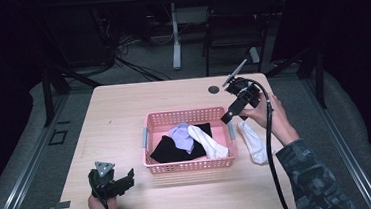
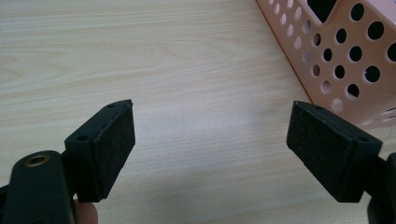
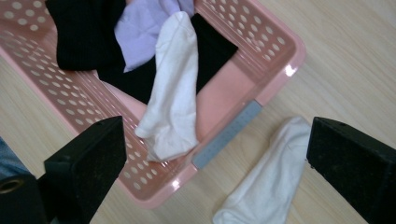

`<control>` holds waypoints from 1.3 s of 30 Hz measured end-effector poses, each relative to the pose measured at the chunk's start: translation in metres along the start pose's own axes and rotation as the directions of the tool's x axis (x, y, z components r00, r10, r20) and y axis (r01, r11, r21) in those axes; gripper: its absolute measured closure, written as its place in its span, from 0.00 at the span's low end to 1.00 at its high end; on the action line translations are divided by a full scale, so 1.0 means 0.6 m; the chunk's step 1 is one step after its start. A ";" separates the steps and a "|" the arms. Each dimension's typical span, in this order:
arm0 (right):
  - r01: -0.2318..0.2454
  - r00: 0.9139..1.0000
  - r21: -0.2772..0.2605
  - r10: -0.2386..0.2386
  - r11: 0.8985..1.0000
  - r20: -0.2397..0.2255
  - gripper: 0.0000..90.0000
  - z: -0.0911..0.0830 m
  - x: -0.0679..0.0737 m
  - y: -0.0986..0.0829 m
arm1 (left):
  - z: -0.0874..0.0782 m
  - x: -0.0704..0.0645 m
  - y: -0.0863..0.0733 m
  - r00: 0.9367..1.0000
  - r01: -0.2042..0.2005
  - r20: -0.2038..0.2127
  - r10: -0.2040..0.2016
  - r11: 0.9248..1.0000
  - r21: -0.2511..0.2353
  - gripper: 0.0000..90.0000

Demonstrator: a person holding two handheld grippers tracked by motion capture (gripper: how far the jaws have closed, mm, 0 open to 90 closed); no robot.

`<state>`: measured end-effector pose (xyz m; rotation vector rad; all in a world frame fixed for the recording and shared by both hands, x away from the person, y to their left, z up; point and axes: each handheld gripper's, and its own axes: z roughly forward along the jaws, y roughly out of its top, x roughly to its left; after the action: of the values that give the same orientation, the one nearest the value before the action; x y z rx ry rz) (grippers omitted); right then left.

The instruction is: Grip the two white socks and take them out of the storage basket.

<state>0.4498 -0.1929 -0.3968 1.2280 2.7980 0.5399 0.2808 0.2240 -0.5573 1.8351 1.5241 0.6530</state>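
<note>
A pink perforated basket (image 1: 190, 165) sits mid-table and holds a white sock (image 1: 207, 141), a lilac sock (image 1: 181, 135) and black socks (image 1: 168, 150). Another white sock (image 1: 253, 140) lies on the table right of the basket. My right gripper (image 1: 230, 114) hovers open above the basket's right end; its view looks down on the basket (image 3: 275, 32), the white sock (image 3: 171, 93) inside and the loose white sock (image 3: 266, 179). My left gripper (image 1: 129, 178) rests open near the front left edge, its jaws wide over bare wood, with the basket corner (image 2: 345, 65) at the right.
The wooden table (image 1: 119, 119) has a round cable hole (image 1: 214, 89) at the back right. A chair (image 1: 232, 25) and a table leg (image 1: 175, 35) stand on the floor beyond. Bare wood lies left of the basket.
</note>
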 end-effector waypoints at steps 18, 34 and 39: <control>0.084 0.995 0.025 -0.083 0.996 -0.064 0.20 0.062 0.056 0.056 | 0.001 0.000 0.000 1.000 0.000 0.003 0.000 1.000 0.000 0.17; 0.045 0.996 0.115 -0.036 0.992 -0.082 0.39 0.168 0.062 0.071 | 0.001 0.001 0.000 1.000 0.000 0.006 0.000 1.000 -0.003 0.17; 0.047 0.997 0.163 -0.035 0.986 -0.074 0.44 0.197 0.060 0.070 | 0.000 0.001 0.000 1.000 -0.002 0.004 0.002 1.000 -0.002 0.17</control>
<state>0.4751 -0.1052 -0.4904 1.1974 2.9727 0.3633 0.2809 0.2244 -0.5573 1.8360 1.5188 0.6512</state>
